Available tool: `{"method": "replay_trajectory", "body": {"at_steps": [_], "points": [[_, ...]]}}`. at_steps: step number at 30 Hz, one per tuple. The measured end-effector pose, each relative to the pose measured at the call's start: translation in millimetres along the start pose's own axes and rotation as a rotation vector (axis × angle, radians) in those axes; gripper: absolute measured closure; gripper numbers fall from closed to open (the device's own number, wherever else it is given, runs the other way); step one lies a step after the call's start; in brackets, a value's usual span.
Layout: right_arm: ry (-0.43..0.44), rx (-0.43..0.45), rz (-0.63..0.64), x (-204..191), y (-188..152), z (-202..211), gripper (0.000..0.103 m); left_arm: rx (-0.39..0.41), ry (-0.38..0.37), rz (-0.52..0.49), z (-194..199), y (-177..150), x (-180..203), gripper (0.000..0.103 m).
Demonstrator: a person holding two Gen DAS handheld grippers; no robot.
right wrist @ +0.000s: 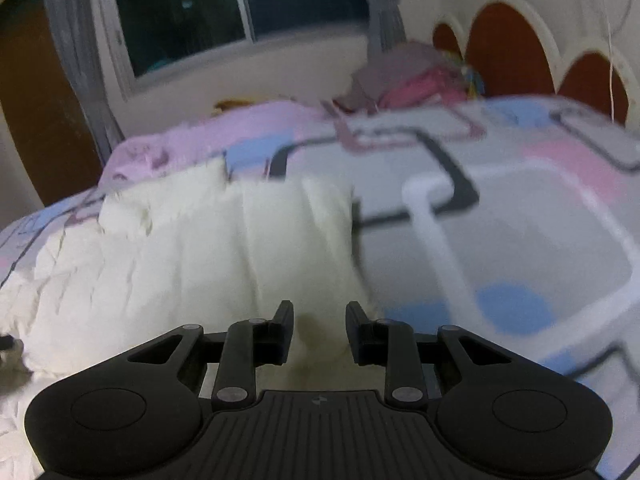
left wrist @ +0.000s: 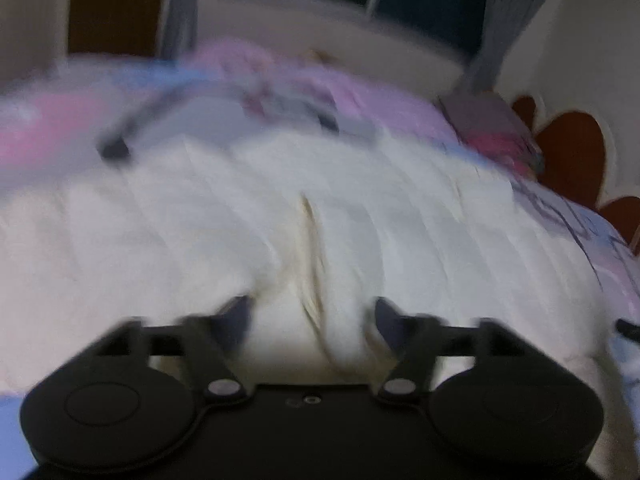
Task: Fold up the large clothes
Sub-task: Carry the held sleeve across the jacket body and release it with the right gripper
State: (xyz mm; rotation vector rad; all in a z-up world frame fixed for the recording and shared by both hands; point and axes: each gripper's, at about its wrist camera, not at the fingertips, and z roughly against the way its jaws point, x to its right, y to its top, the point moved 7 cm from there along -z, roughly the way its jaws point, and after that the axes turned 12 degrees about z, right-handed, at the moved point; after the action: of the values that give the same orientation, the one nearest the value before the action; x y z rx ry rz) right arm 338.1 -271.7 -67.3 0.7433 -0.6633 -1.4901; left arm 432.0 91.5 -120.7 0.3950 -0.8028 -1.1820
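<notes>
A large white garment [left wrist: 320, 216] lies spread and creased on the bed, with a long fold running down its middle. In the left wrist view my left gripper [left wrist: 312, 312] is open, its fingers apart just over the near part of the cloth; the view is blurred. In the right wrist view the same white garment [right wrist: 192, 240] lies at the left and centre. My right gripper [right wrist: 319, 320] is open over the garment's near right corner, with nothing between its fingers.
The bed has a quilt [right wrist: 500, 208] patterned in grey, pink, blue and white. A pile of pink and grey clothes [right wrist: 408, 80] sits at the bed's far side by a red-and-white headboard [right wrist: 508, 44]. A dark window [right wrist: 208, 0] with grey curtains is behind.
</notes>
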Motion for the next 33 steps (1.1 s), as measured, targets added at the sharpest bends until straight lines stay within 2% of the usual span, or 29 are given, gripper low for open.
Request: {"method": "replay_trajectory", "body": {"at_steps": [2,3,4,7,10,13,15,16,18,19,22,25,29,33], "points": [[0.002,0.004,-0.015,9,17,-14,0.074,0.033,-0.006,-0.017,2,10,7,0.036],[0.010,0.008,-0.025,14,29,-25,0.074,0.040,-0.020,-0.021,1,14,11,0.041],[0.011,0.013,-0.027,16,37,-34,0.074,0.033,-0.043,-0.042,-4,18,20,0.054],[0.021,-0.007,-0.032,24,57,-69,0.075,0.023,-0.047,-0.113,-26,23,41,0.054],[0.046,-0.053,-0.043,26,64,-101,0.075,-0.045,-0.020,-0.134,-57,18,43,0.054],[0.047,-0.146,-0.028,27,50,-128,0.075,-0.084,-0.005,-0.118,-75,9,32,0.051],[0.048,-0.160,-0.019,28,42,-131,0.075,-0.077,0.002,-0.131,-72,6,31,0.051],[0.040,-0.159,-0.021,29,41,-127,0.075,-0.077,0.013,-0.127,-68,6,31,0.047],[0.031,-0.108,-0.035,29,41,-103,0.074,-0.043,0.027,-0.099,-53,7,27,0.029],[0.026,-0.089,-0.038,28,41,-90,0.074,-0.004,0.033,-0.090,-40,7,21,0.016],[0.009,-0.050,-0.046,32,21,-45,0.074,0.057,0.063,-0.033,-4,3,-11,0.018],[-0.026,-0.069,-0.082,42,-9,-14,0.074,0.083,0.126,0.111,34,-11,-69,0.027],[-0.077,-0.128,-0.142,58,-42,4,0.074,0.117,0.229,0.292,84,-34,-150,0.032],[-0.094,-0.144,-0.165,62,-44,7,0.074,0.148,0.289,0.463,120,-50,-213,0.038]]}}
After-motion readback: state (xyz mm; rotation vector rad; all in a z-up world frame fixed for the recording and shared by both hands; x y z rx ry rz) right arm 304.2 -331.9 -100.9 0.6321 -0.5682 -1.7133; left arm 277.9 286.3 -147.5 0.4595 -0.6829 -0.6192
